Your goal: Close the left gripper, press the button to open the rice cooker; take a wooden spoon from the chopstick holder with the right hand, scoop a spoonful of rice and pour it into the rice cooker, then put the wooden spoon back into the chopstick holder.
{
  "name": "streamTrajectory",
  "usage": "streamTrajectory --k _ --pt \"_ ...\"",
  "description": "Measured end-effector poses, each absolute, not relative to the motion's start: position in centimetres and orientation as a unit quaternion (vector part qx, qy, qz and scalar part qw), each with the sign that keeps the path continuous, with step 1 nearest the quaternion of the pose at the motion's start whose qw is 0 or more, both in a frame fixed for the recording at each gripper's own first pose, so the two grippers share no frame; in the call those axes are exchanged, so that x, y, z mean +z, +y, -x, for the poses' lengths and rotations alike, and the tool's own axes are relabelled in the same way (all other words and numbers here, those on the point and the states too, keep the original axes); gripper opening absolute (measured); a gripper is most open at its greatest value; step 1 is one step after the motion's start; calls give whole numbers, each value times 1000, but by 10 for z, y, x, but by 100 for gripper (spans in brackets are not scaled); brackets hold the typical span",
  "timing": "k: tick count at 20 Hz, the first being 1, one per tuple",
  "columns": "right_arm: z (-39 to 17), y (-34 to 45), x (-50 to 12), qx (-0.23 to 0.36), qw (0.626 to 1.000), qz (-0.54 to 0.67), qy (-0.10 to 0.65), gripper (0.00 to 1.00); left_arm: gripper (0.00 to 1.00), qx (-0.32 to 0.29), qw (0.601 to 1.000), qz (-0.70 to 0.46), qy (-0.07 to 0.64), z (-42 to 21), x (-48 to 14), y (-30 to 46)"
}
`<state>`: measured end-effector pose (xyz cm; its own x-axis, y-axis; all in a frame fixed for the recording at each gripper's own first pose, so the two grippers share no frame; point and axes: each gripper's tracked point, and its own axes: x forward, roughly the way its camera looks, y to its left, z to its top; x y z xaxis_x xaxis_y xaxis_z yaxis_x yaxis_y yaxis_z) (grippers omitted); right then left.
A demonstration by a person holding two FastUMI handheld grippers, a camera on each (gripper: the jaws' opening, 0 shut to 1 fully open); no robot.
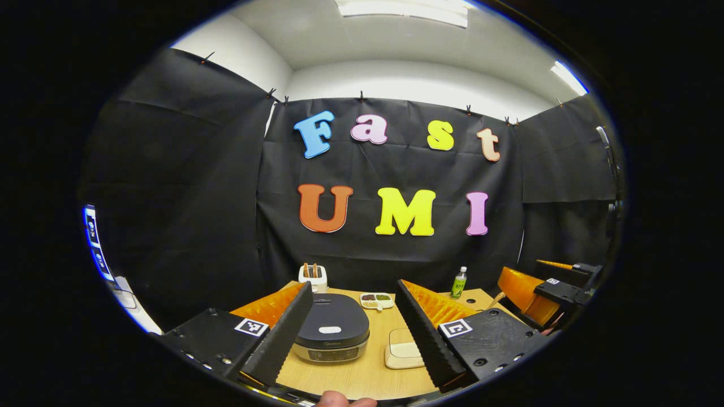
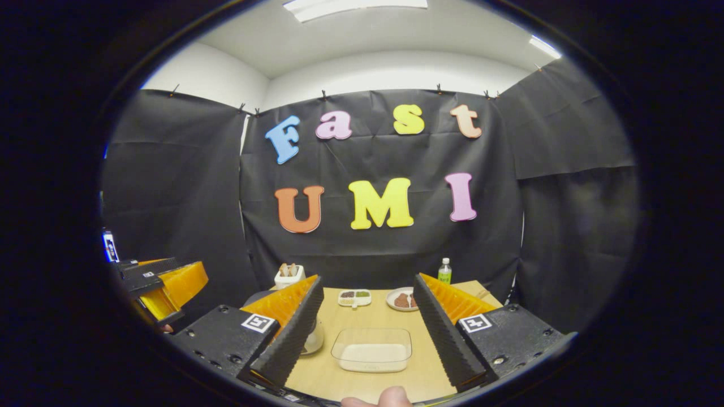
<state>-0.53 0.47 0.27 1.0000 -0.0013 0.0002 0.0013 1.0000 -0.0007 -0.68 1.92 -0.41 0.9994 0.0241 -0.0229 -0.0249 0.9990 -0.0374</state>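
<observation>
The rice cooker (image 1: 331,333) stands on the wooden table (image 1: 362,373) with its dark lid down and a white button (image 1: 330,329) on top. It sits between the spread fingers of my left gripper (image 1: 354,286), which is open and holds nothing. Behind it is the white chopstick holder (image 1: 313,277) with wooden handles poking out. My right gripper (image 2: 367,278) is open too, above a clear container of rice (image 2: 371,349). The chopstick holder (image 2: 288,275) is at the back left of that view. The left gripper (image 2: 164,285) shows at its far left.
A divided dish of beans (image 1: 377,300), a green bottle (image 1: 459,282) and a plate of brown food (image 2: 401,299) line the back of the table. The right gripper (image 1: 557,291) is at the far right of the left gripper view. A thumb (image 2: 390,398) shows at the bottom edge.
</observation>
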Motion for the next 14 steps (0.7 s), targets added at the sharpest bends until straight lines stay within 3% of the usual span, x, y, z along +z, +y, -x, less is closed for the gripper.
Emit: streamTrajectory --k 14 --pt "-8 -20 0 -12 1000 24 8 97 94 23 997 32 61 5 -35 18"
